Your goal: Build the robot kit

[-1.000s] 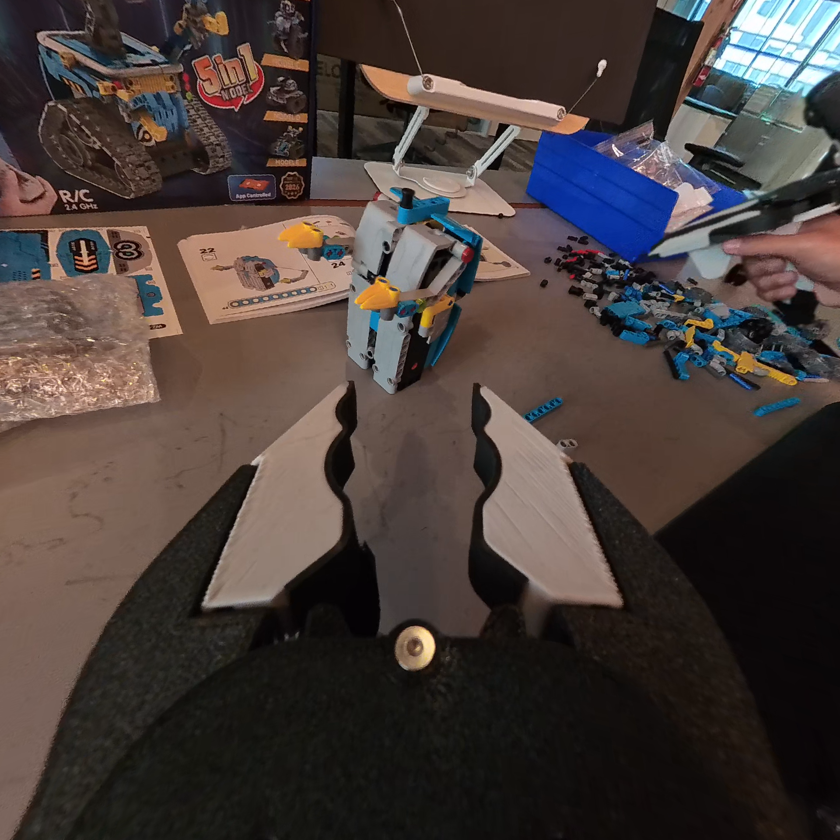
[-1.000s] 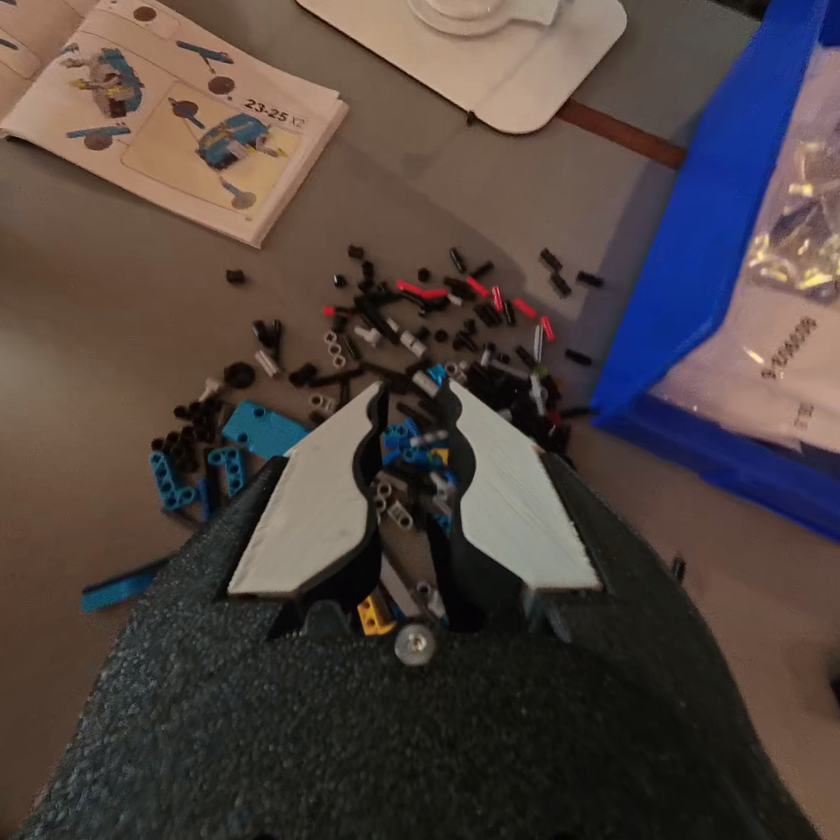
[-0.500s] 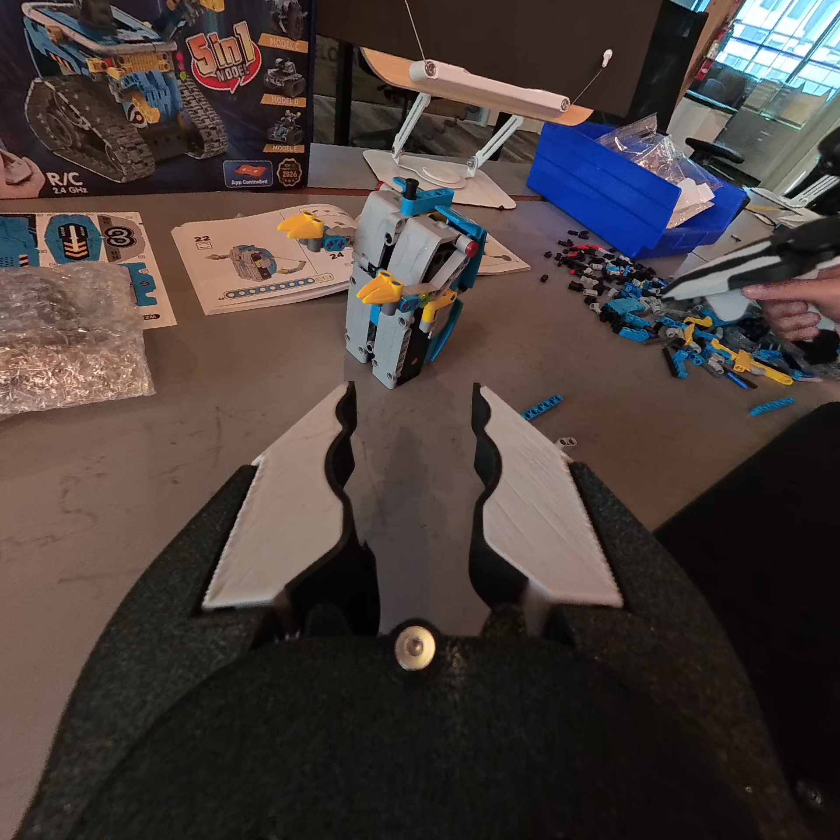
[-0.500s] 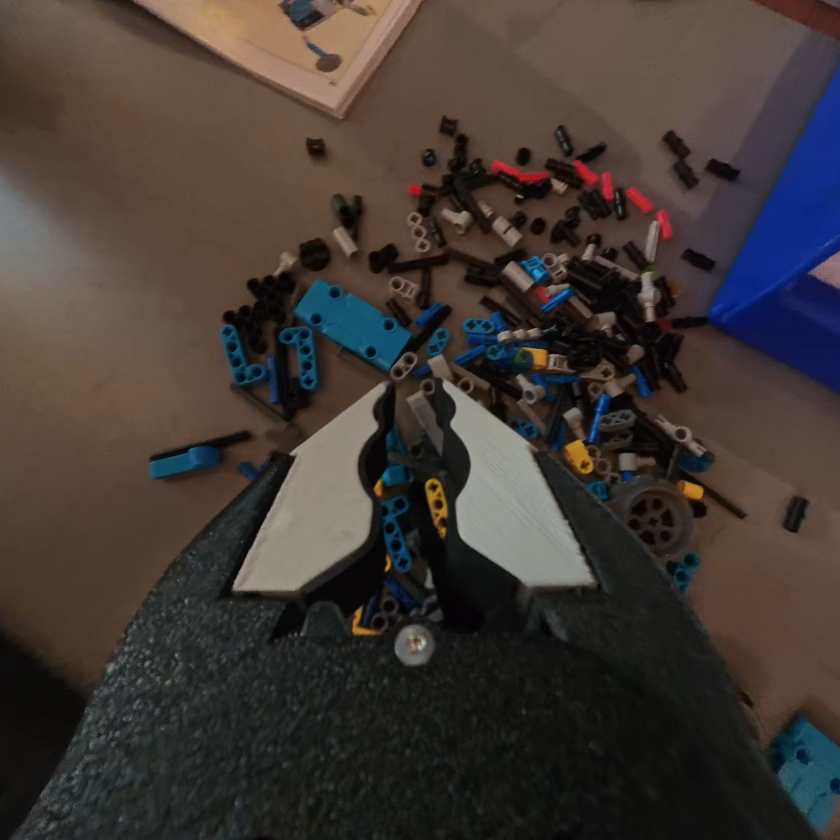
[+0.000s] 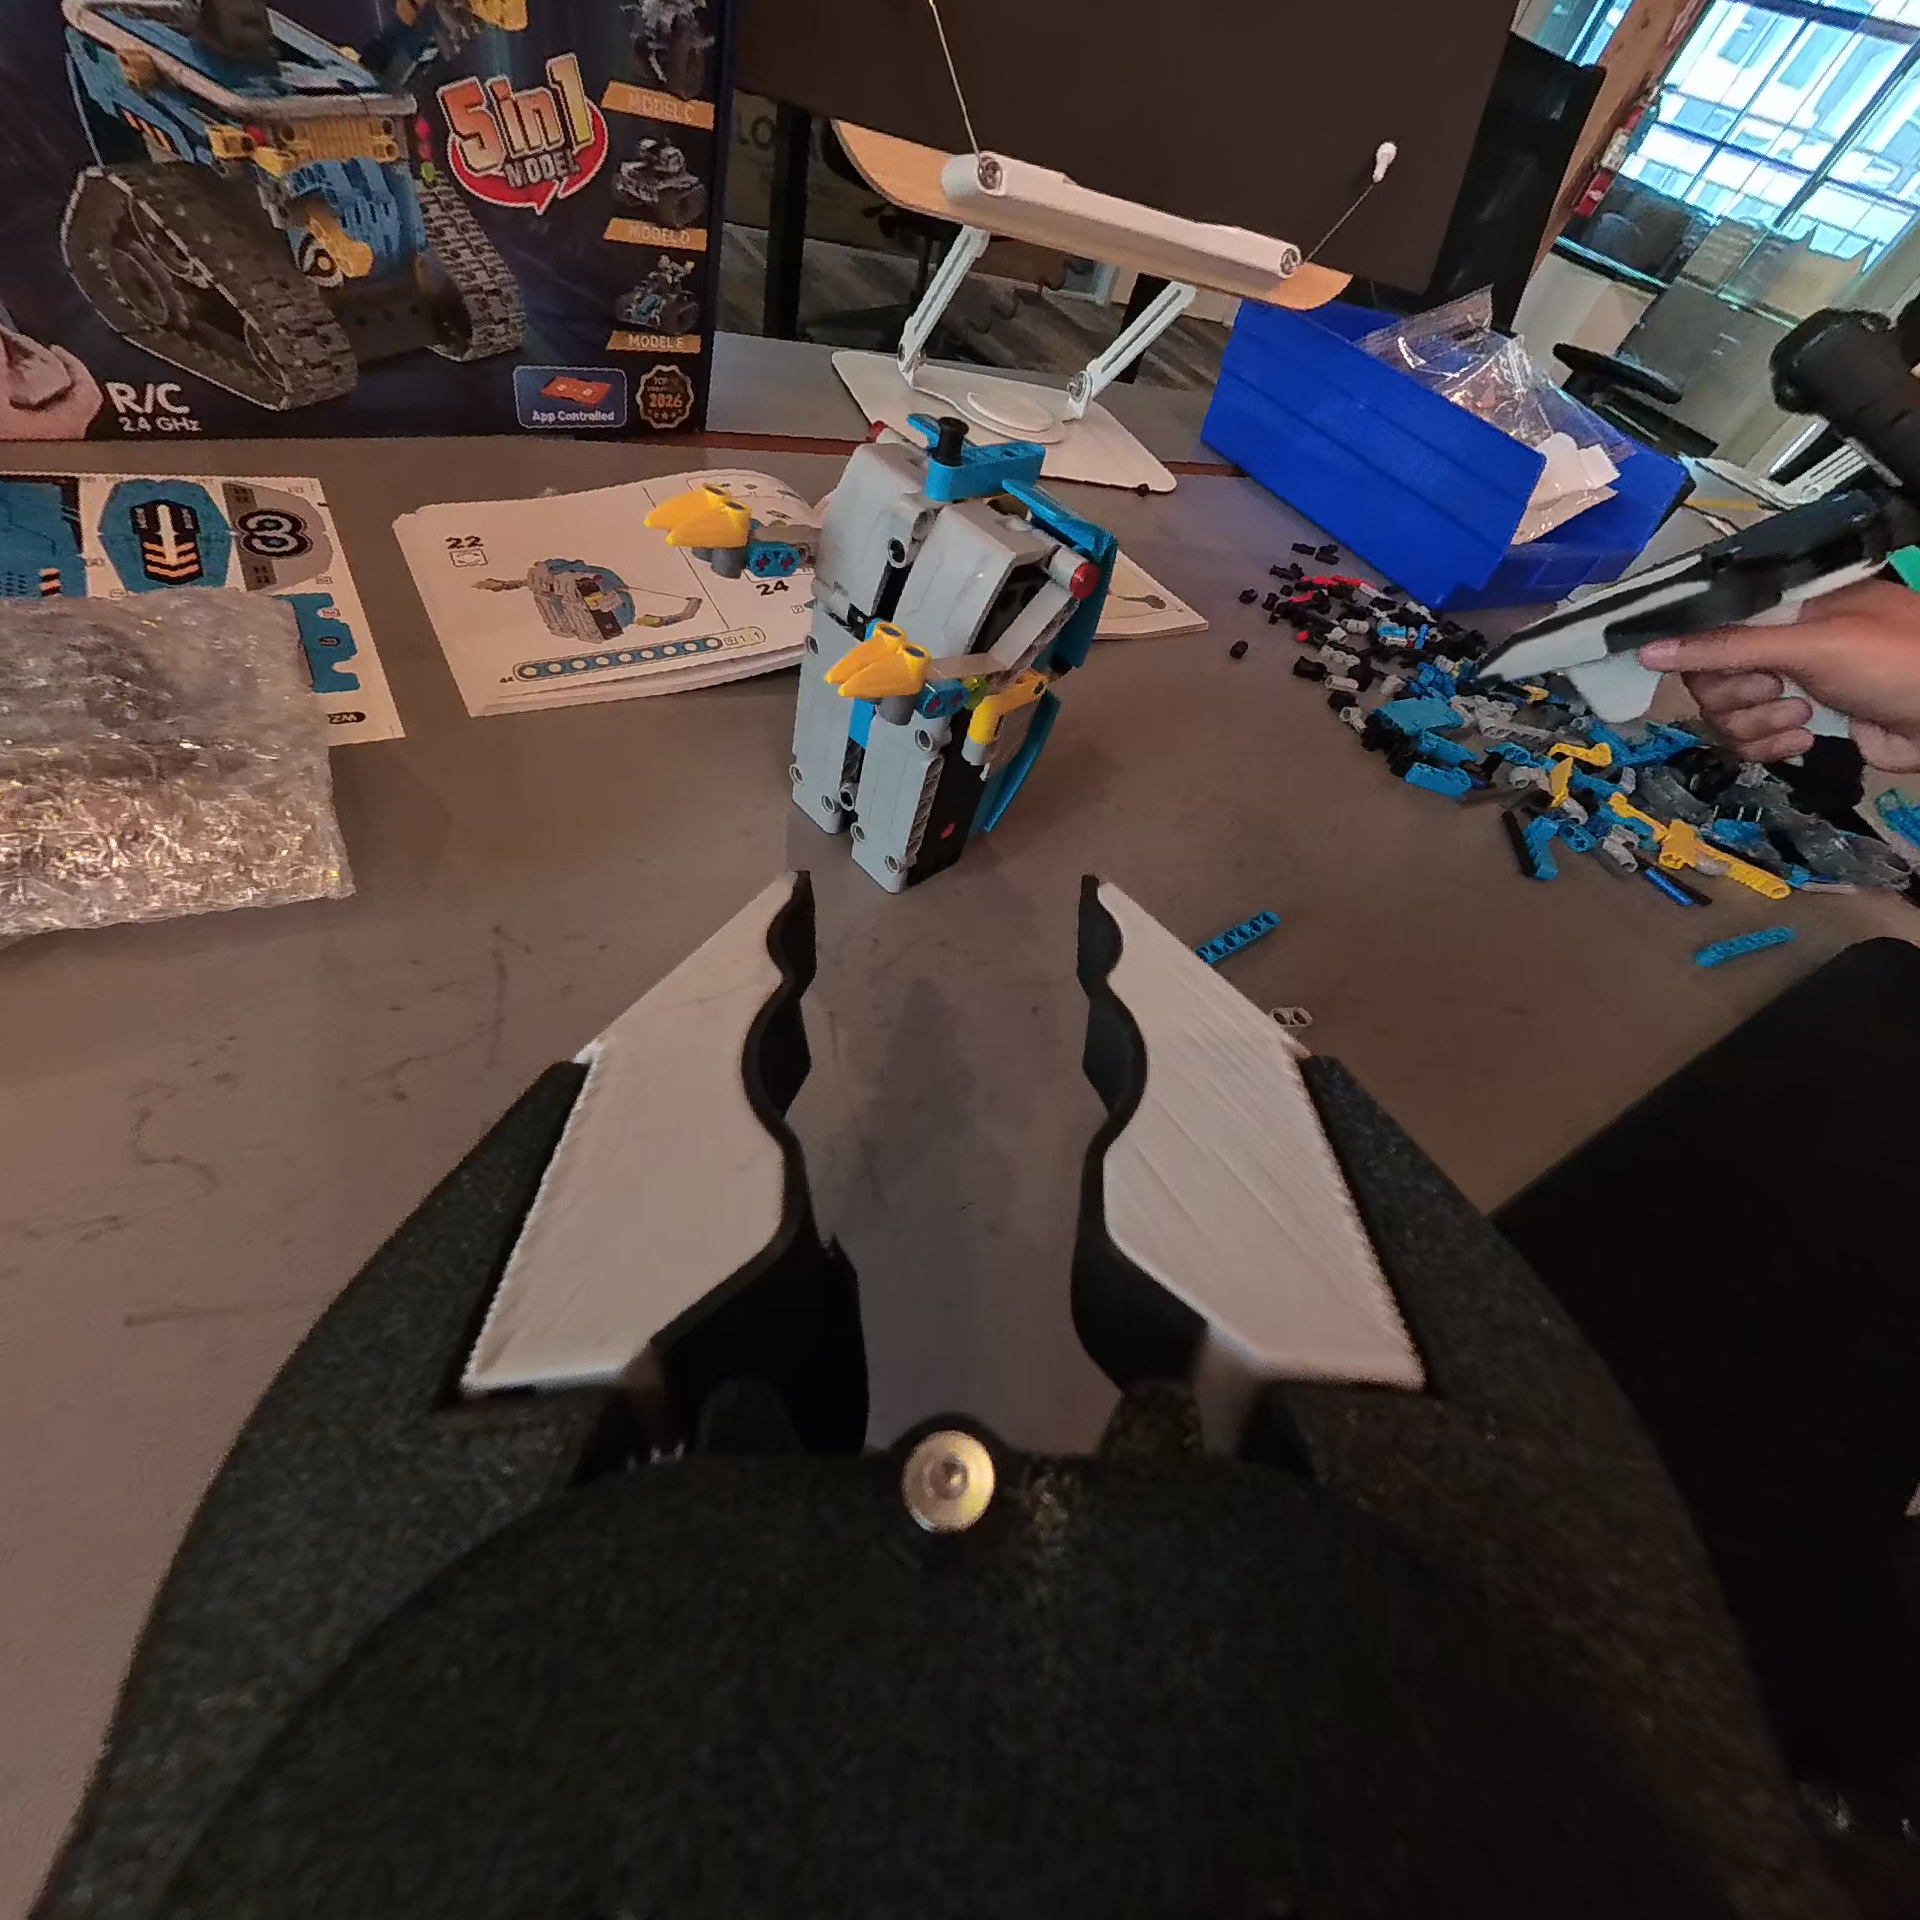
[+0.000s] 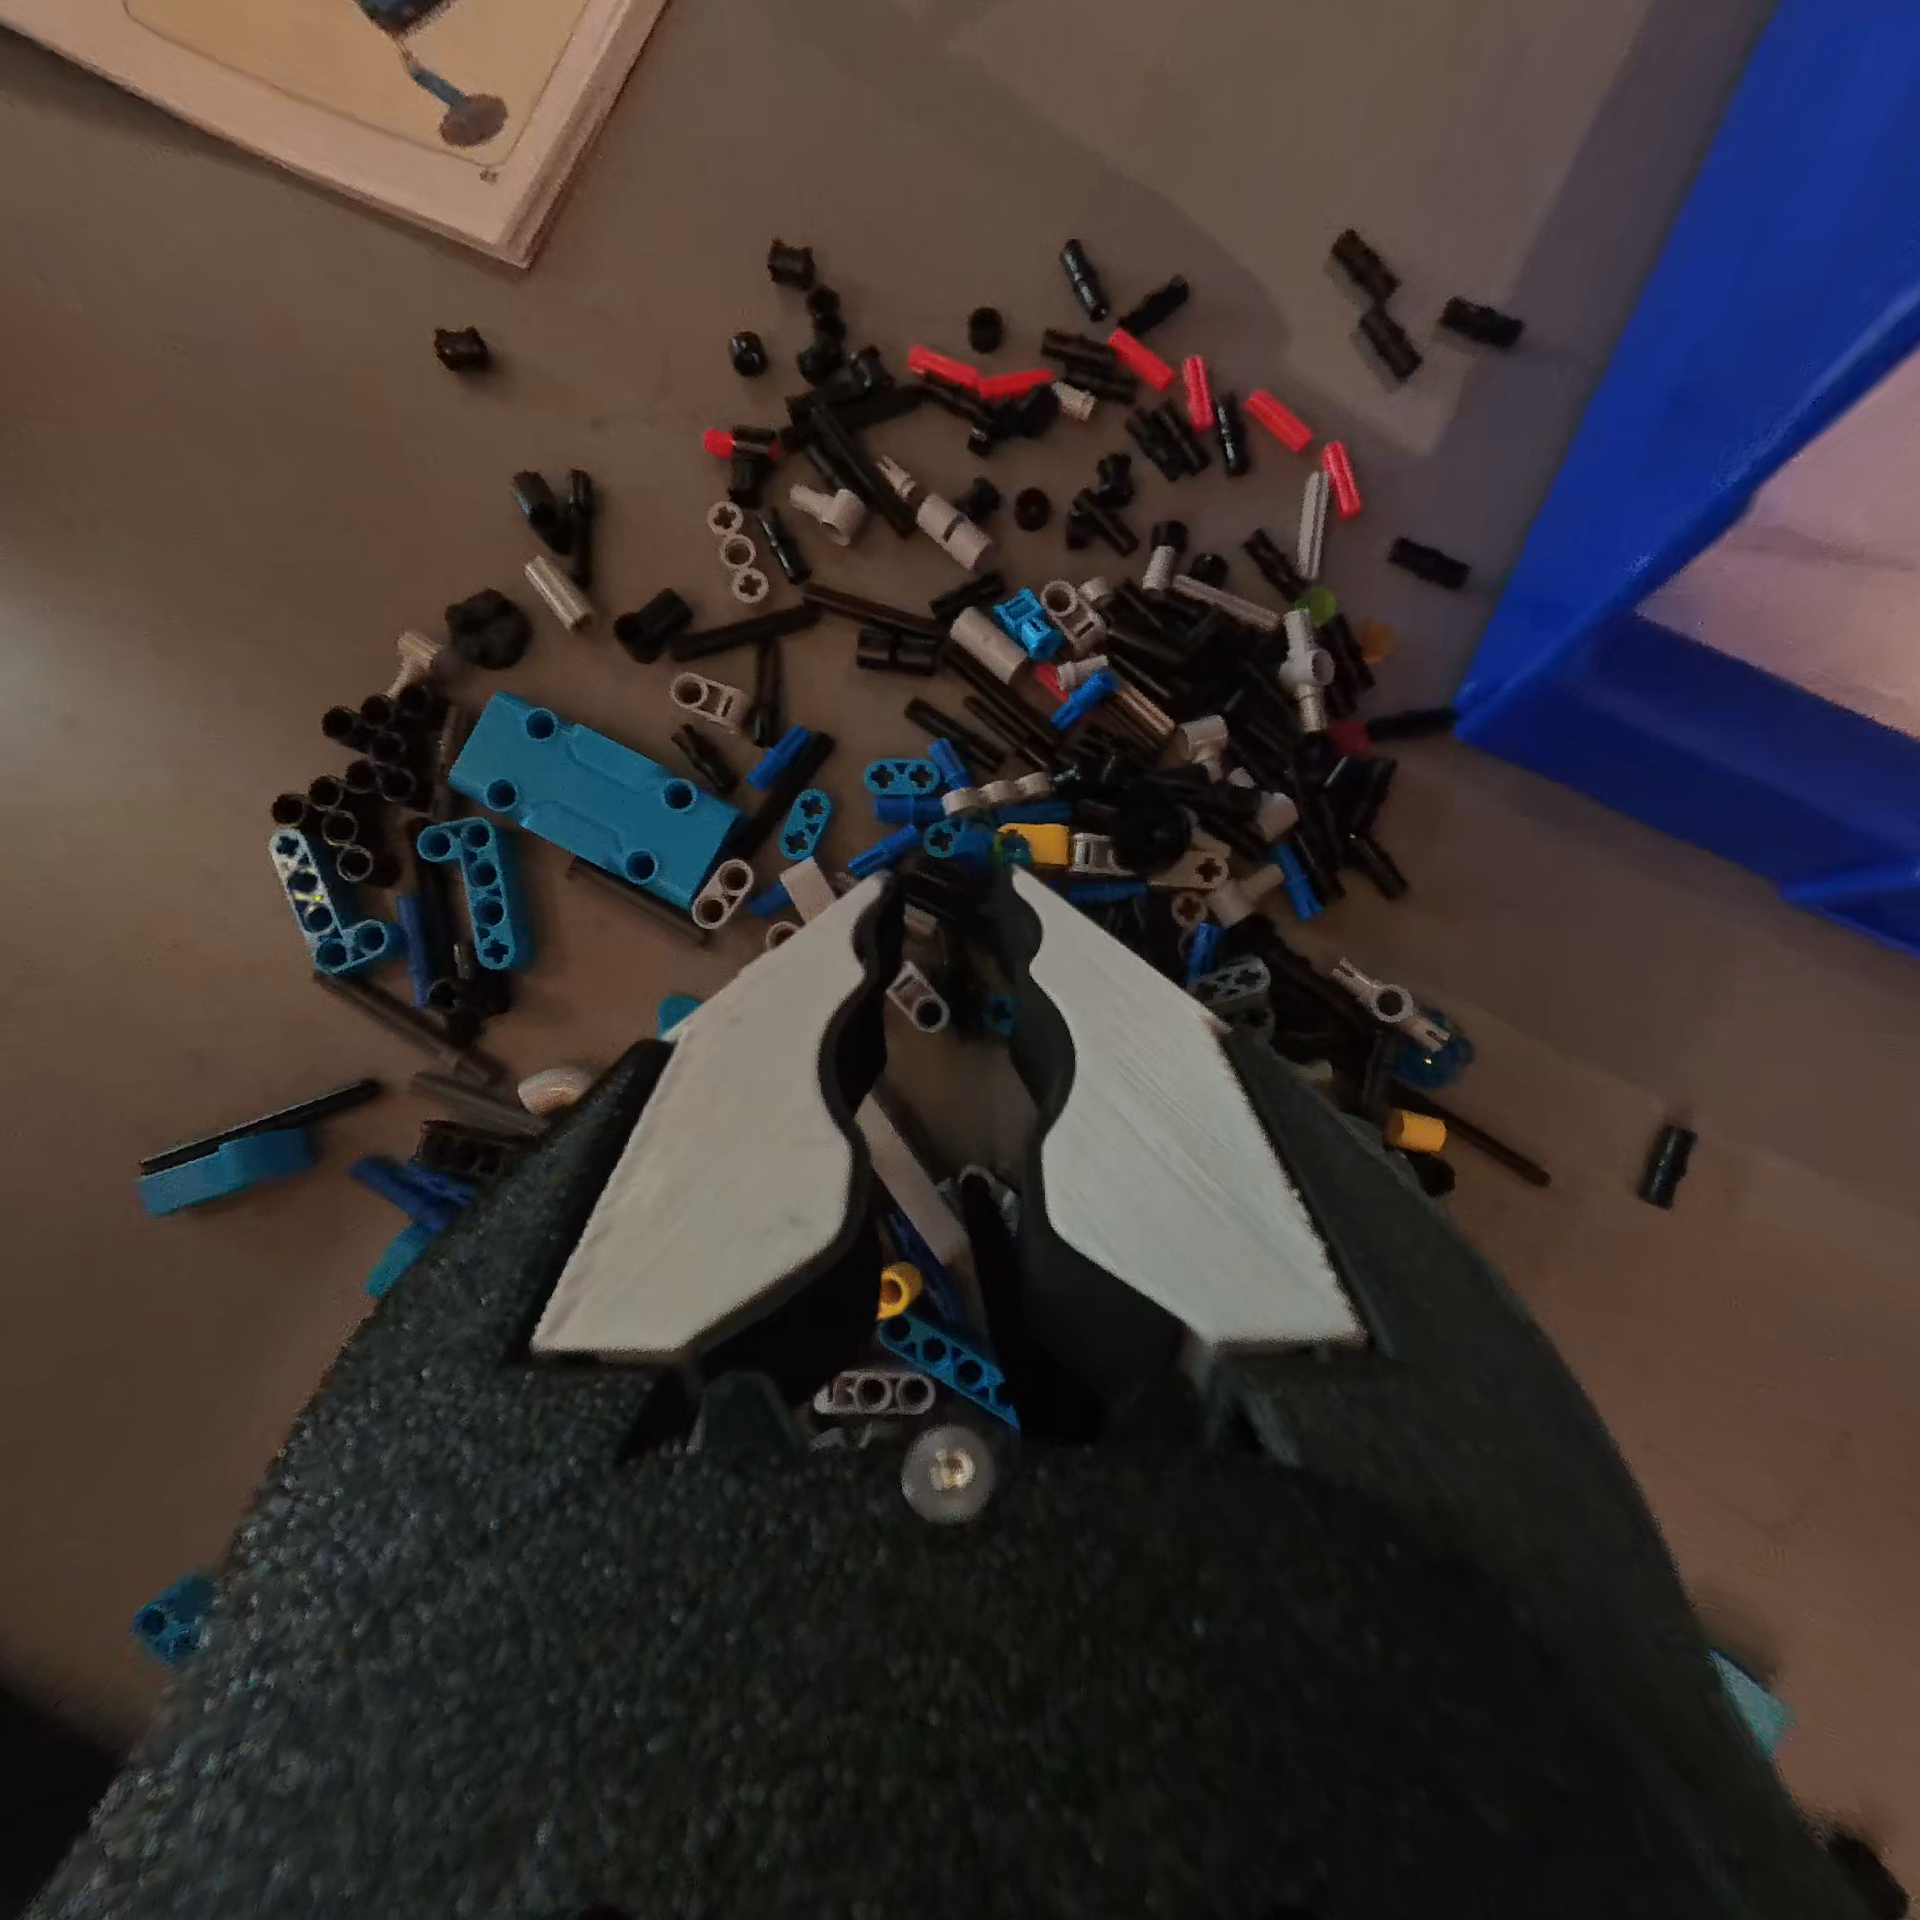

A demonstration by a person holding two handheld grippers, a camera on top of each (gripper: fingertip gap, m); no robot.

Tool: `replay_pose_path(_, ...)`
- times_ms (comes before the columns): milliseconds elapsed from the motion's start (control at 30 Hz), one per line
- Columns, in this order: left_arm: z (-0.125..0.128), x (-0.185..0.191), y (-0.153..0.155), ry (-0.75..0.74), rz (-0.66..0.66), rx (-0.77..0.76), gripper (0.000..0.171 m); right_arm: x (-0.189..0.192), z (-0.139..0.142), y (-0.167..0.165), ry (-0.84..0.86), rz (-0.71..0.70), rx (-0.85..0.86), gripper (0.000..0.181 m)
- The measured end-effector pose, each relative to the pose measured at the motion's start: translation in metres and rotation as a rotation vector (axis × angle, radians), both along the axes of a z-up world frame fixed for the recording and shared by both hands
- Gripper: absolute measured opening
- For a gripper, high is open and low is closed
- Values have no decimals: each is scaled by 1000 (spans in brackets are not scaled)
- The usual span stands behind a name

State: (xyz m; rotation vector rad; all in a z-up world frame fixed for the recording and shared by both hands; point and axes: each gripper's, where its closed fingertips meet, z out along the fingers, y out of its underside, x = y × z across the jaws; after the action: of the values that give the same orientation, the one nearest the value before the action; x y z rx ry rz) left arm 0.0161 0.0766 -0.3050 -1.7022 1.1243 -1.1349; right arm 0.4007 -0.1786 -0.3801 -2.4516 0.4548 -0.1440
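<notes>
Grey table (image 5: 312,1091); loose bricks (image 6: 1091,727)

- On my tabletop (image 5: 540,997), just beyond the near edge, a grey, blue and yellow brick model (image 5: 925,665) stands upright.
- Behind it lies an open instruction booklet (image 5: 582,613).
- Far left, a printed toy box (image 5: 353,208) stands; a sticker sheet (image 5: 177,540) and a clear plastic bag (image 5: 145,769) lie before it.
- To the right, a heap of loose bricks (image 6: 1039,675) is spread, a flat blue panel (image 6: 592,790) at its left.
- Far right sits a blue bin (image 5: 1392,468), a white stand (image 5: 1070,301) left of it.
</notes>
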Motion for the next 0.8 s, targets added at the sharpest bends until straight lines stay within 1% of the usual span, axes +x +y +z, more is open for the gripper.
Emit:
replay_pose_path(133, 1, 0, 0, -3, 2, 4, 51, -8, 0, 9, 3, 29, 8, 17)
replay_pose_path(300, 1, -1, 0, -8, 2, 1, 51, -4, -2, 12, -9, 24, 10, 17)
replay_pose_path(367, 1, -1, 0, -10, 2, -2, 51, 1, 4, 13, -19, 9, 27, 17)
replay_pose_path(467, 1, -1, 0, -9, 1, -4, 51, 20, 12, 8, -59, -48, 39, 17)
replay_pose_path(567, 1, -1, 0, -9, 1, 0, 51, 34, 15, 7, -45, -101, 71, 16)
replay_pose_path(667, 1, -1, 0, -5, 1, 1, 51, 46, 12, -2, -61, -134, 34, 17)
replay_pose_path(800, 1, -1, 0, -7, 2, 1, 51, 54, 21, -28, -44, -186, 55, 15)
